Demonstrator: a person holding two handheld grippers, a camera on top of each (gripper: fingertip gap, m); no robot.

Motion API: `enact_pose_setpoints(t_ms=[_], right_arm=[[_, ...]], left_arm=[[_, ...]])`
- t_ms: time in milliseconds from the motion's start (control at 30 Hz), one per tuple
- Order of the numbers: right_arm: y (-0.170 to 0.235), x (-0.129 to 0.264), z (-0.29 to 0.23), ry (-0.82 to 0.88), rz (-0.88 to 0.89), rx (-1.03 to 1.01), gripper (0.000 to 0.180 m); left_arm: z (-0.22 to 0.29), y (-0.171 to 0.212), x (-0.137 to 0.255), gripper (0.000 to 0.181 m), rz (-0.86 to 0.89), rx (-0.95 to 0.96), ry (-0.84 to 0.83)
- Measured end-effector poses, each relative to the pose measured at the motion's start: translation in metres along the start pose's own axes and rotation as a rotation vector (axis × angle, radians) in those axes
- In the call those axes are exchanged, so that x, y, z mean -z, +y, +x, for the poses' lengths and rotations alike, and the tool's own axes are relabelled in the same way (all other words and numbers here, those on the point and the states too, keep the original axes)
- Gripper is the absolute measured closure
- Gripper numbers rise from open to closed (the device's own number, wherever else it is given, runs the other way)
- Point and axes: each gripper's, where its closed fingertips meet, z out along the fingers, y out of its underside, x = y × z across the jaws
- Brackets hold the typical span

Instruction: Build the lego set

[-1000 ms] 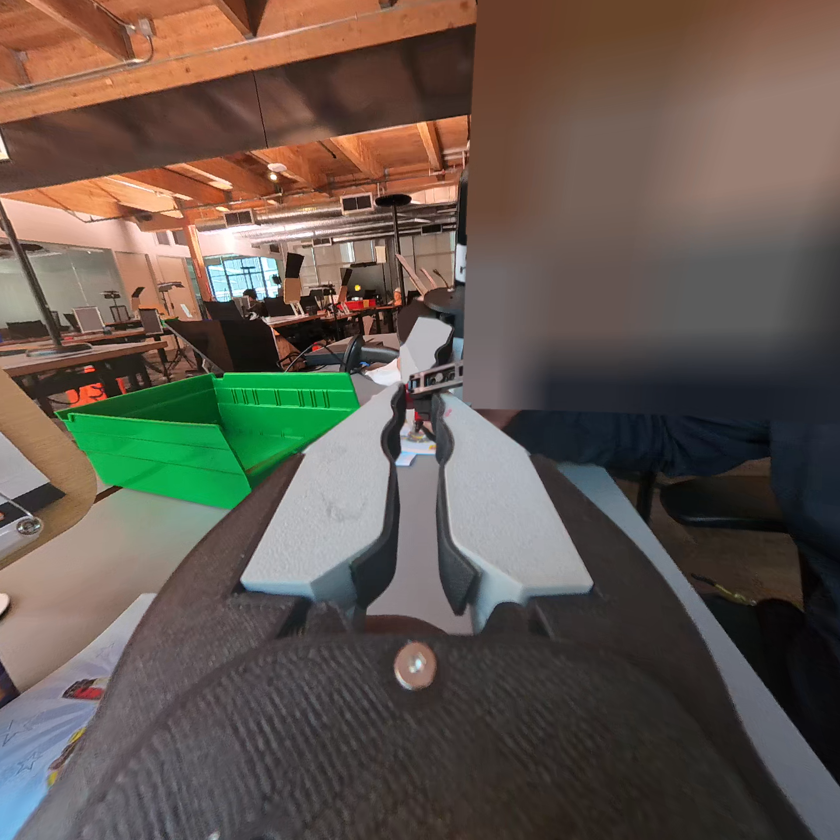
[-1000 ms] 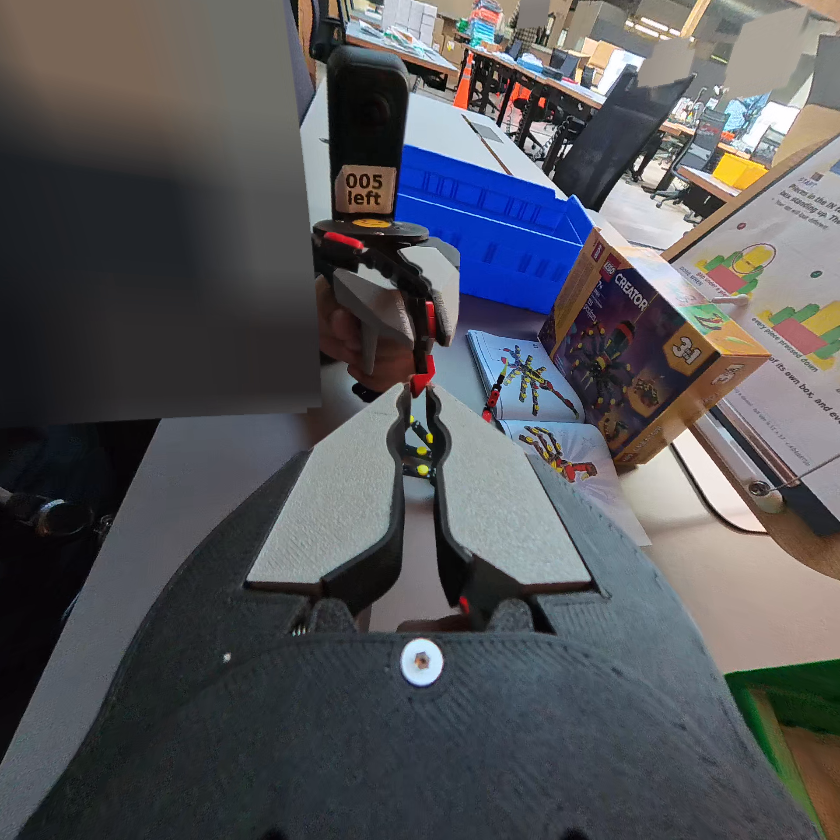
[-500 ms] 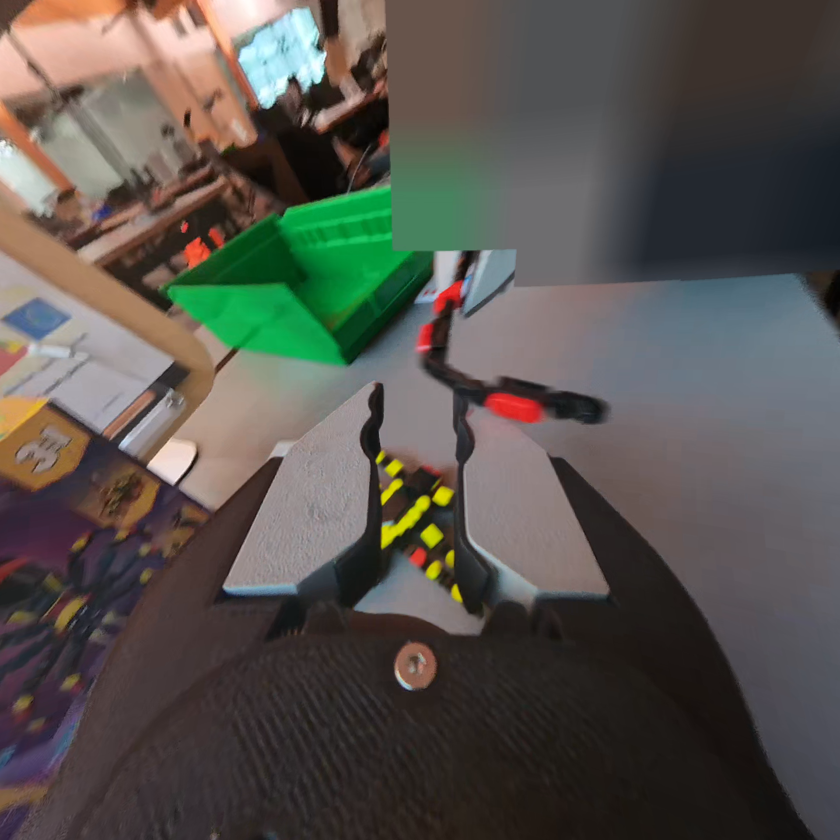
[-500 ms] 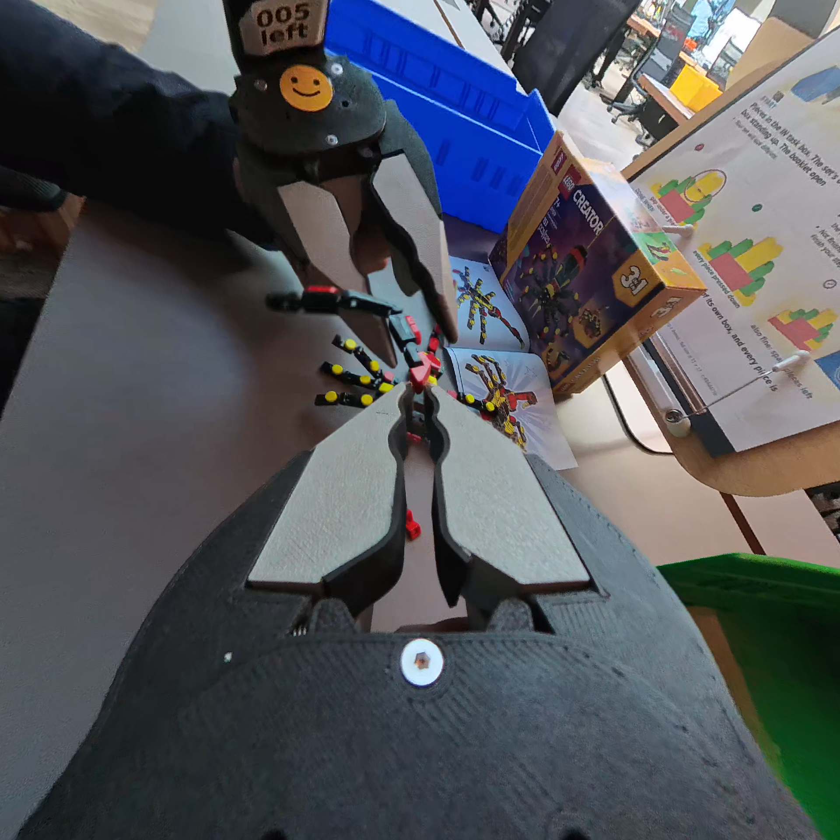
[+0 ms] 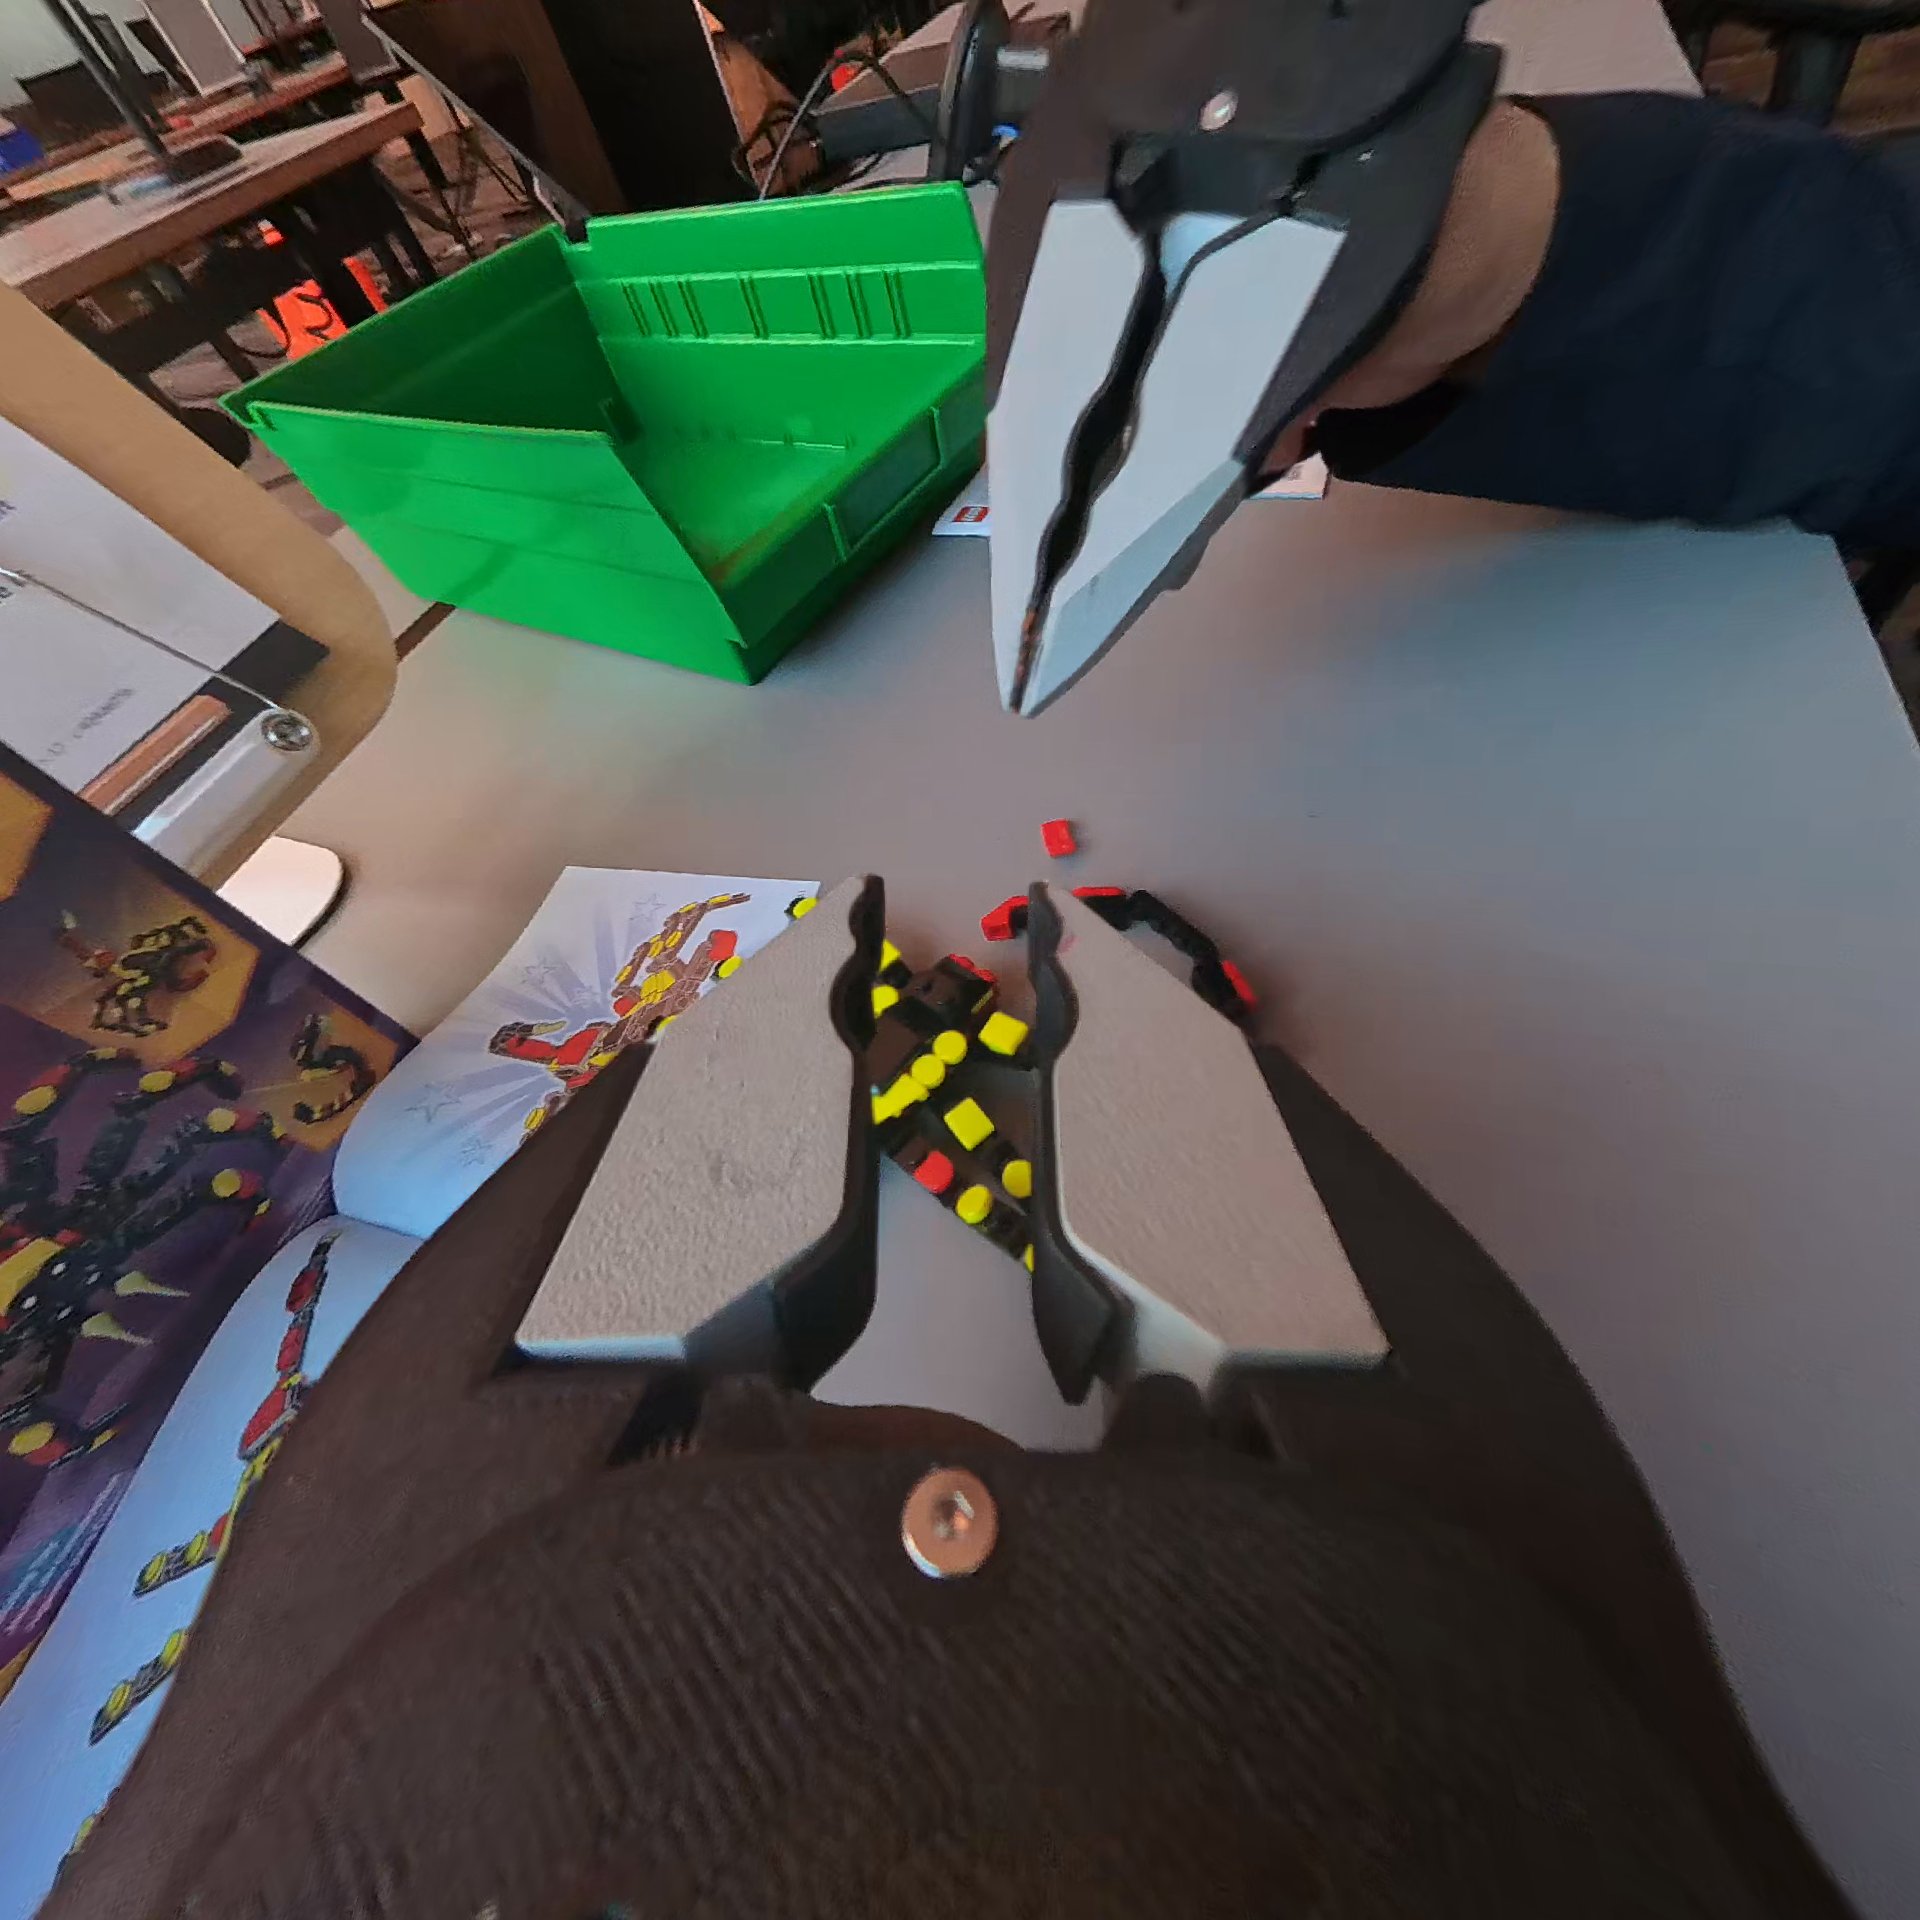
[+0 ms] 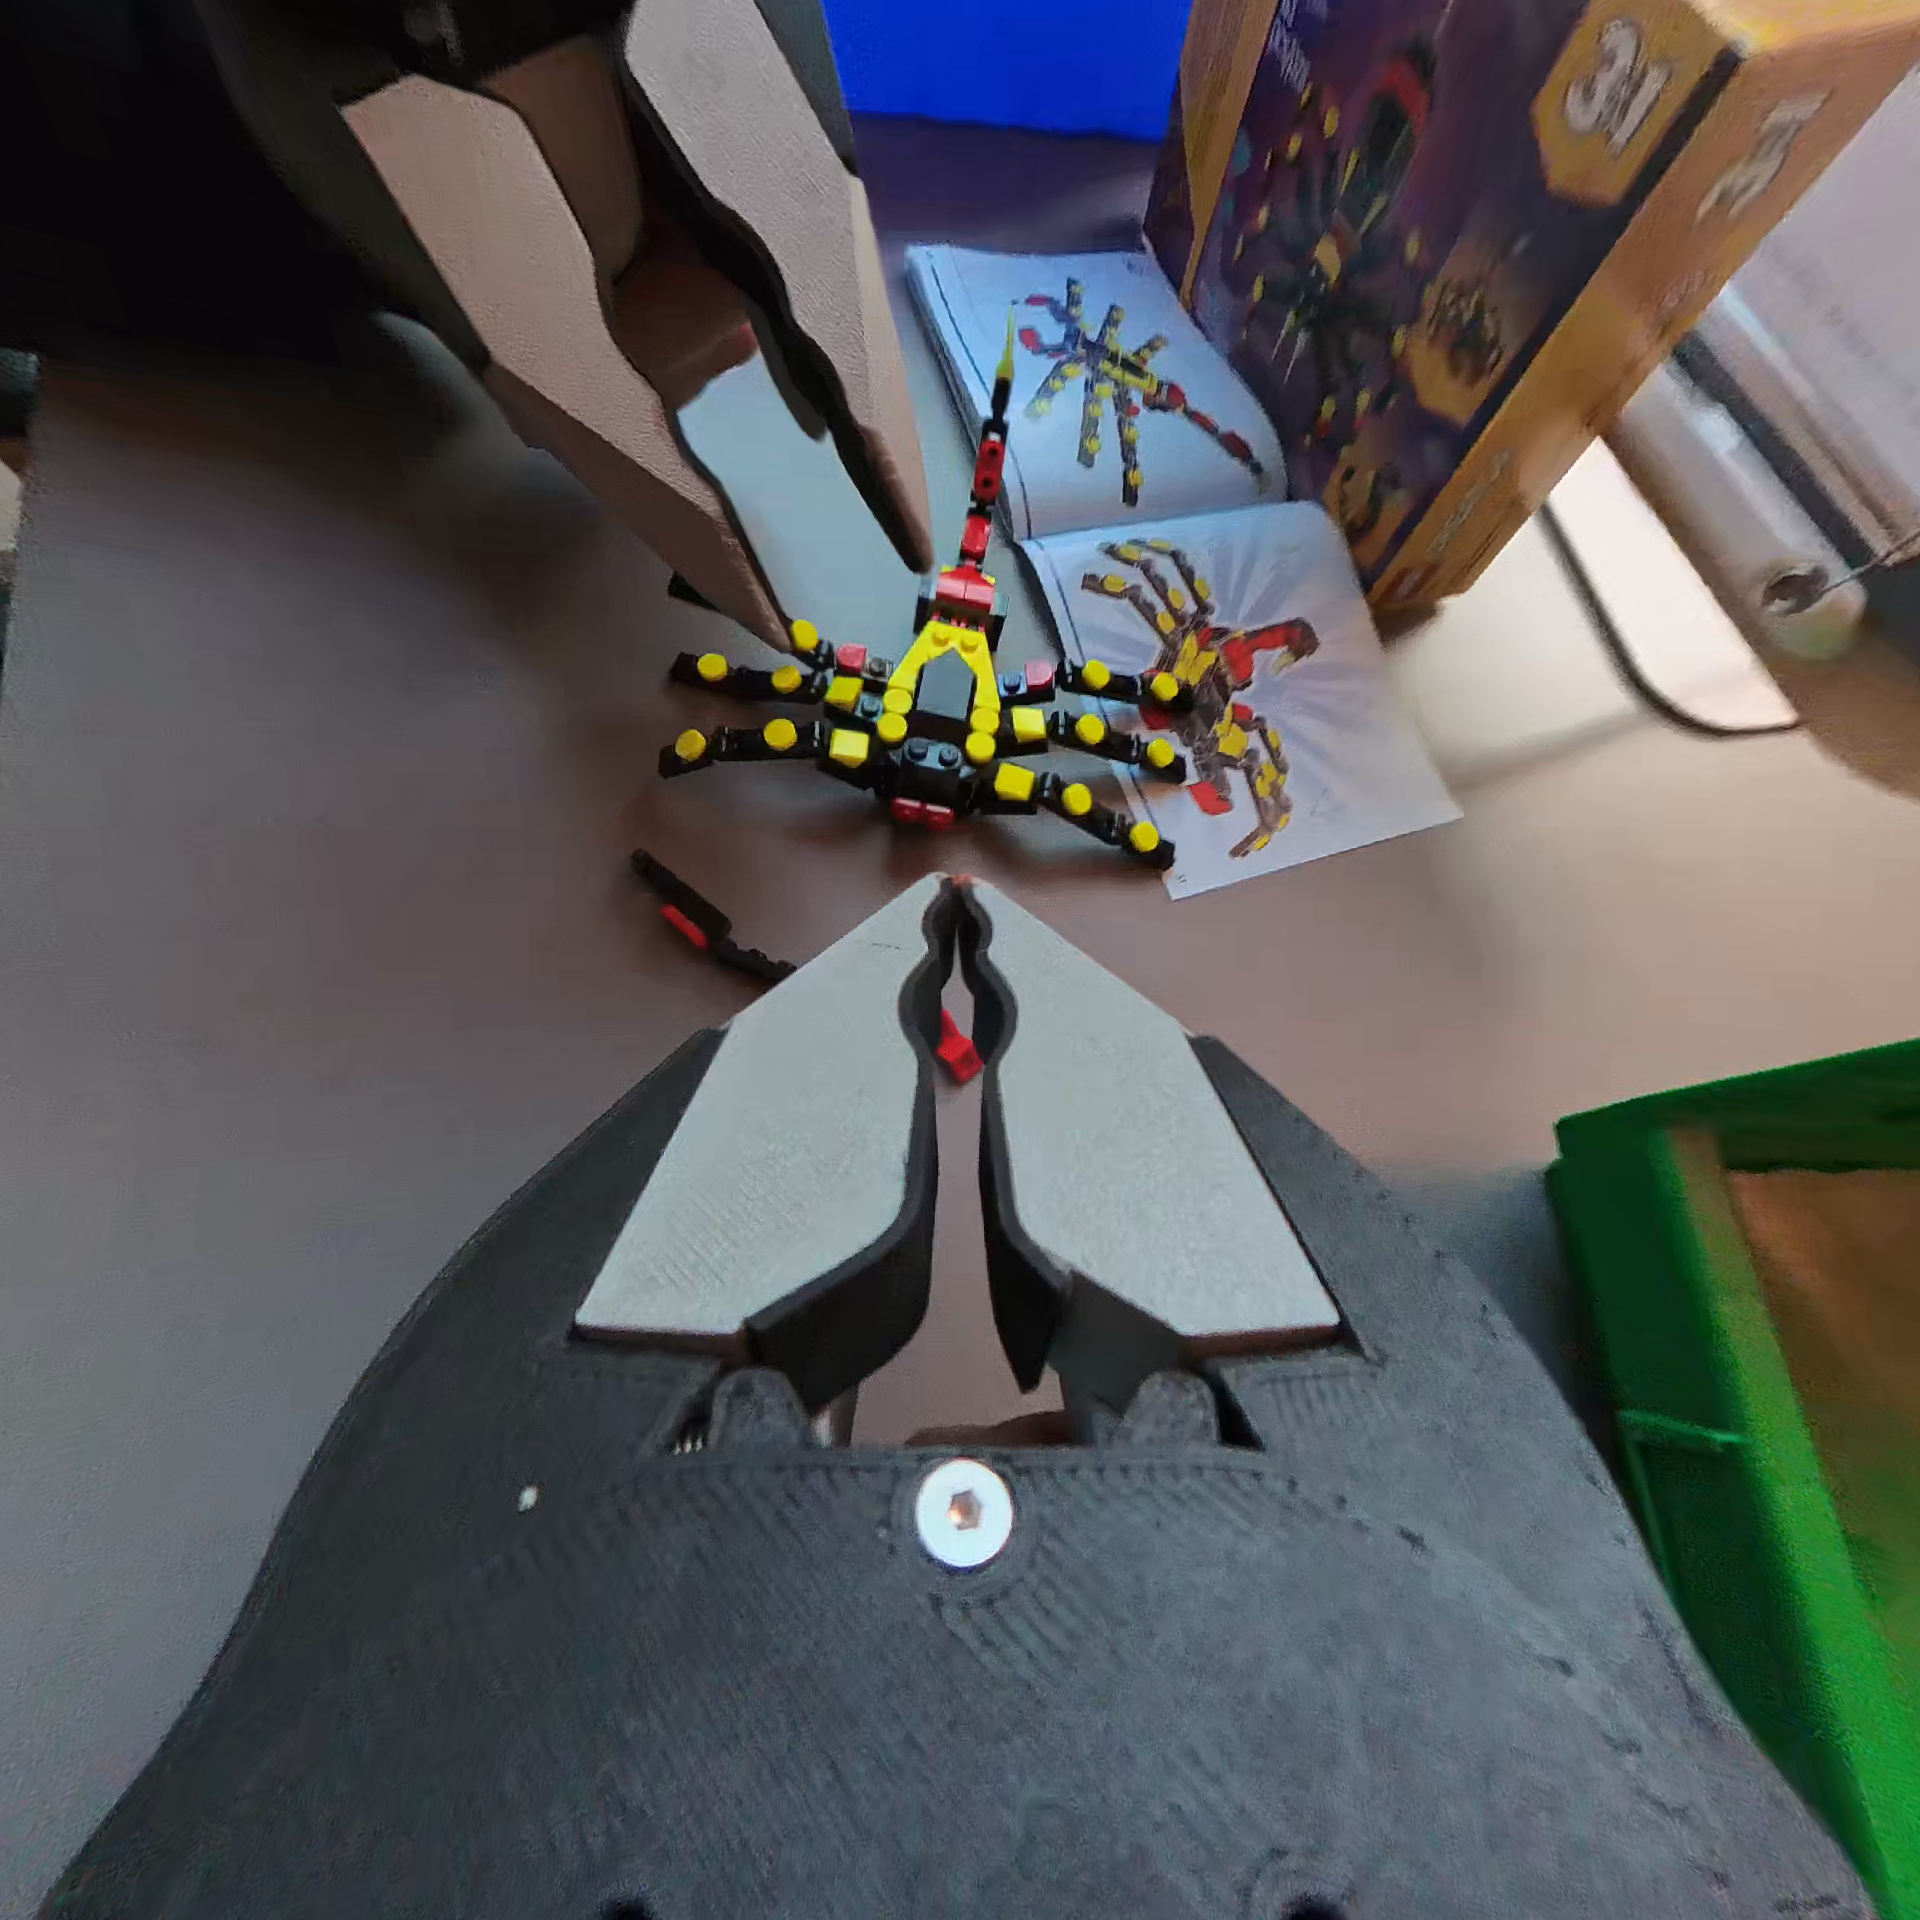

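A black and yellow lego scorpion model (image 6: 935, 717) with a red-jointed tail lies on the grey table. My left gripper (image 5: 954, 904) is open and hangs over it, and the model (image 5: 956, 1070) shows between its fingers without touching them. The same gripper (image 6: 852, 597) shows at the model's far left. A loose black and red chain segment (image 6: 707, 925) lies beside the model and also shows in the left wrist view (image 5: 1174, 935). My right gripper (image 6: 954, 883) is shut, with a sliver of red at its tips (image 5: 1023, 665). A small red piece (image 5: 1057, 837) lies on the table under it.
A green bin (image 5: 623, 436) stands past the model, beside my right gripper (image 6: 1766, 1351). The set box (image 6: 1455, 260) and open instruction booklets (image 6: 1226, 707) lie beside the model. A blue bin (image 6: 997, 52) is behind. A board stand (image 5: 187, 582) is at the left. A hand in a dark sleeve (image 5: 1662, 312) holds the right gripper. Spacing between my two grippers at the tips: around 6 centimeters. About 6 centimeters separates my right fingertips from the small red piece (image 5: 1057, 837).
My left gripper has swung down from facing the room to over the table and has opened. The model and the chain segment now lie on the table. The right gripper stays shut, tilted down.
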Motion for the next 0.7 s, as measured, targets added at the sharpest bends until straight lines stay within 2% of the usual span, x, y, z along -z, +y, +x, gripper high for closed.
enact_pose_setpoints(t_ms=[33,167,267,400,633,700], right_arm=[[0.004,-0.002,0.001,-0.016,-0.012,-0.033,0.18],[0.017,-0.016,-0.008,-0.108,-0.084,-0.186,0.154],[0.022,-0.03,-0.017,-0.146,-0.125,-0.251,0.156],[0.038,-0.043,-0.013,-0.08,-0.219,-0.275,0.156],[0.041,-0.047,-0.009,-0.045,-0.227,-0.241,0.171],[0.032,-0.043,-0.007,-0.044,-0.174,-0.21,0.174]], left_arm=[[0.001,0.0,-0.001,0.157,-0.007,0.0,0.0],[0.0,0.001,-0.001,0.158,-0.029,0.024,-0.017],[-0.008,0.003,-0.002,0.158,-0.041,0.077,-0.052],[-0.014,0.004,-0.002,0.158,-0.044,0.123,-0.077],[-0.01,0.003,-0.004,0.158,-0.051,0.13,-0.072],[-0.009,0.004,-0.005,0.158,-0.057,0.139,-0.069]])
